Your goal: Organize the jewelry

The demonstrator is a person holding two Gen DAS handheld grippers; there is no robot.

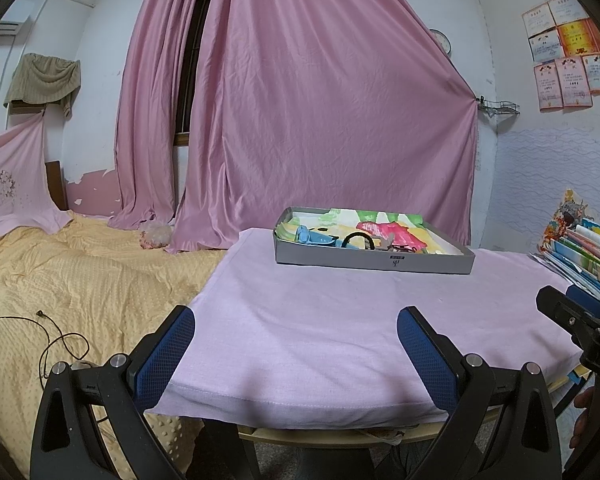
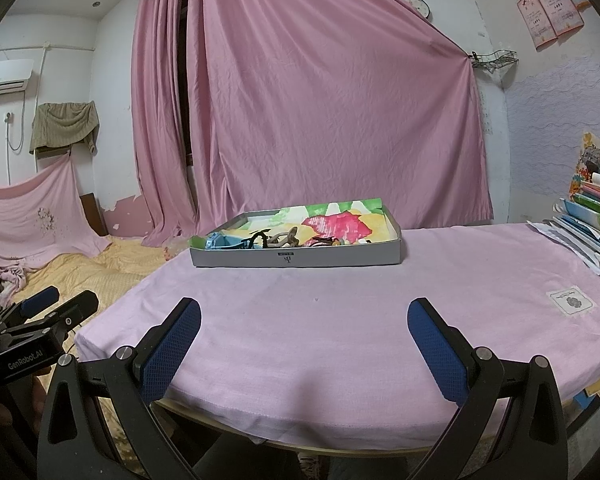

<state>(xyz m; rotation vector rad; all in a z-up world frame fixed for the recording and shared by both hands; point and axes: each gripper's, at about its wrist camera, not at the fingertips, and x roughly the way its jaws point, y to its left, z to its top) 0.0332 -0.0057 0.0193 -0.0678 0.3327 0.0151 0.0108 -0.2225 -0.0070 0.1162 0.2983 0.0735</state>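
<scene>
Here, a shallow grey tray (image 2: 296, 258) holds tangled jewelry (image 2: 272, 239) — both tools, left (image 1: 296, 344) and right (image 2: 304, 334), spread wide, empty.

"GenRobot.AI" on left gripper (image 2: 40, 312) body, lower left of right wrist view; tray (image 2: 340, 258) front mark perhaps logo, unreadable.

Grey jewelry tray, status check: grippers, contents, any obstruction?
Left gripper open, empty. Right gripper open, empty. Shallow grey cardboard tray at far side of pink tablecloth, jewelry piled inside, untouched. Path clear.
</scene>
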